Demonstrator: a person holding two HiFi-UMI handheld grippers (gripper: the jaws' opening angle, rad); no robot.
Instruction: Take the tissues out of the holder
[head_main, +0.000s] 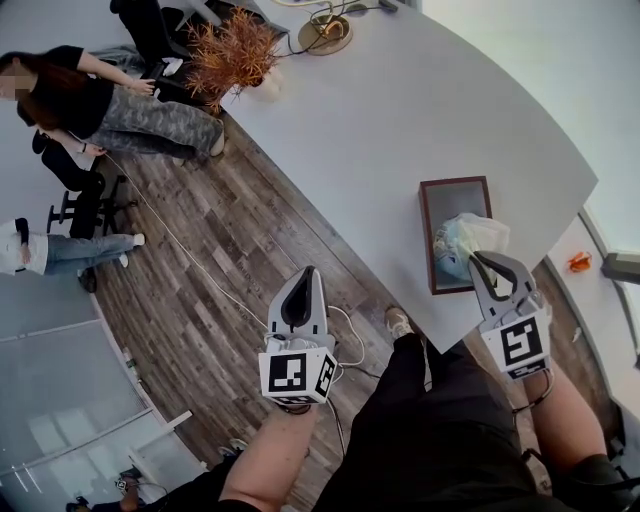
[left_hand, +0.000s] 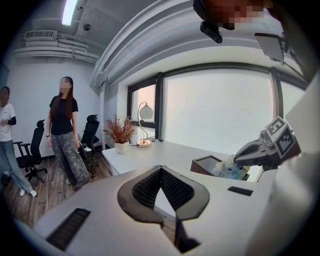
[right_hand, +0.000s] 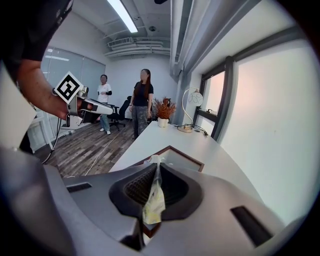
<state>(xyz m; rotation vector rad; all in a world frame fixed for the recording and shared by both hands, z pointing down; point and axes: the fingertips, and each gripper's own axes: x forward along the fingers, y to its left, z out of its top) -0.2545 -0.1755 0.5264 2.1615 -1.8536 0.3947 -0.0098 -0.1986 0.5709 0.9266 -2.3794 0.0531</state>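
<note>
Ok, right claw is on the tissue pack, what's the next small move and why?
Probably lift the right claw straight up: it's shut on the crinkly plastic-wrapped tissue pack, whose bulk mostly sits inside the dark brown rectangular holder.

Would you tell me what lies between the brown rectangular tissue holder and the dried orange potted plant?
Only bare white tabletop, in the head view.

Potted plant (head_main: 238, 50), desk lamp (left_hand: 146, 111), office chair (left_hand: 38, 134)
</note>
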